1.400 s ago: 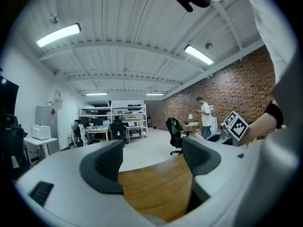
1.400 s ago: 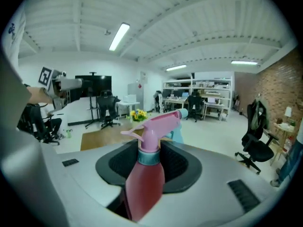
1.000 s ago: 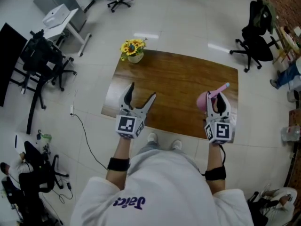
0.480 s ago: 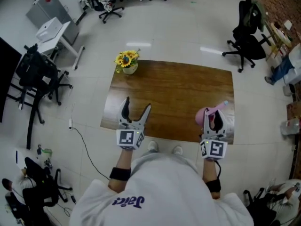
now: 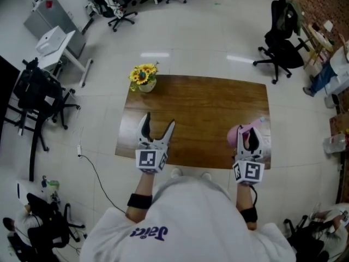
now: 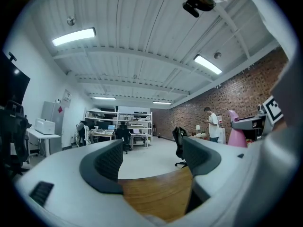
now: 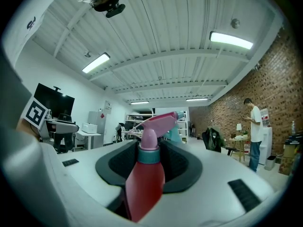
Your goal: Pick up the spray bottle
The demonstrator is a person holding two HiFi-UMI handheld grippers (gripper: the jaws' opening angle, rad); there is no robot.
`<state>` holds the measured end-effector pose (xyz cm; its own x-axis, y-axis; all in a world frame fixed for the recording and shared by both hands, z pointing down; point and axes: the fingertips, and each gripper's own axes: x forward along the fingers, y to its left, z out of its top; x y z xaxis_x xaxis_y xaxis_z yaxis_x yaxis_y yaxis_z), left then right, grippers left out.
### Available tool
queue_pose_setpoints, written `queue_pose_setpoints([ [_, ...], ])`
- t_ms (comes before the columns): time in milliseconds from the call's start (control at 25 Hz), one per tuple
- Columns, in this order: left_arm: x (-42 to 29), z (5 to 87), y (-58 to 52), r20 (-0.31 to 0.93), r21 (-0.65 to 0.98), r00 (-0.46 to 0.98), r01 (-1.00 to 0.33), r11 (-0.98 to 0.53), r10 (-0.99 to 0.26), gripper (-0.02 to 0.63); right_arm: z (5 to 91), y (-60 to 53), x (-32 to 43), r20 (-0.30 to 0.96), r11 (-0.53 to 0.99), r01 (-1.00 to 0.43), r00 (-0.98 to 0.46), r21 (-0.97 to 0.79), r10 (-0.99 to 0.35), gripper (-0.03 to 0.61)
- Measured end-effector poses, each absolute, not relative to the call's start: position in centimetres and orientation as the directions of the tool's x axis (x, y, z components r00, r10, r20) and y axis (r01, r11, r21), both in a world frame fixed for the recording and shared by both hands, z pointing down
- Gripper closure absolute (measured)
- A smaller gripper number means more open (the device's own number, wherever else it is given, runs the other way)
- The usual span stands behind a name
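Observation:
The pink spray bottle (image 5: 238, 135) with a pink trigger head (image 7: 159, 123) sits upright between the jaws of my right gripper (image 5: 252, 136), which is shut on it near the wooden table's (image 5: 202, 108) front right corner. In the right gripper view the bottle's red body (image 7: 144, 181) fills the gap between the dark pads. My left gripper (image 5: 156, 129) is over the table's front left part, open with nothing between its fingers (image 6: 105, 164). The pink bottle (image 6: 235, 132) shows small at the right of the left gripper view.
A pot of yellow flowers (image 5: 143, 76) stands at the table's far left corner. Office chairs (image 5: 282, 40) and desks (image 5: 54, 40) ring the table on a tiled floor. A person (image 7: 254, 131) stands by the brick wall at the right.
The head view has shifted, so the table sits lower and more centred. My left gripper has slid slightly sideways over the table; the right gripper keeps its hold on the bottle.

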<state>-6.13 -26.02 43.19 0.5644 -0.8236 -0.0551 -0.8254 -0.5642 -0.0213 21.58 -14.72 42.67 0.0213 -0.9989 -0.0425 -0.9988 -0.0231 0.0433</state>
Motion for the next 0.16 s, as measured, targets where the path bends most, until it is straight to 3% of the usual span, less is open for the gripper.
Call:
queue_pose_setpoints([
  [160,-6.7,43.9,-27.4,-0.069,-0.022,0.553,-0.833,-0.553,-0.83,0.207,43.3,-15.6,21.5,-0.019,-0.017,-0.998,0.016,0.056,-1.0,0.43],
])
